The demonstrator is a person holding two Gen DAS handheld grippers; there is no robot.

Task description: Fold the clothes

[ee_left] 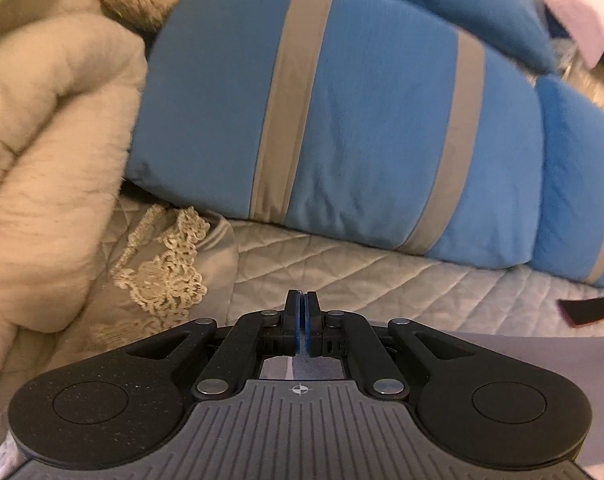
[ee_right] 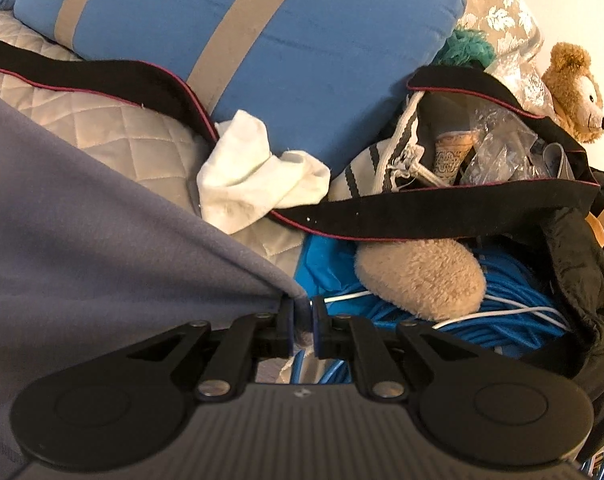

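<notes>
A grey garment (ee_right: 102,240) stretches from the left of the right wrist view down to my right gripper (ee_right: 303,312). That gripper is shut on the garment's corner, which bunches between the pads. In the left wrist view my left gripper (ee_left: 302,304) is shut, its blue pads pressed together above the quilted bedspread (ee_left: 362,272). A thin fold of the same grey garment (ee_left: 522,360) shows low between those pads and spreads out to the right under the gripper.
Blue pillows with grey stripes (ee_left: 362,120) (ee_right: 262,40) lie across the bed ahead. A beige fluffy blanket (ee_left: 42,160) is piled at the left. To the right are a white cloth (ee_right: 254,172), an open black bag (ee_right: 422,208), coiled blue cable (ee_right: 502,312) and a teddy bear (ee_right: 578,88).
</notes>
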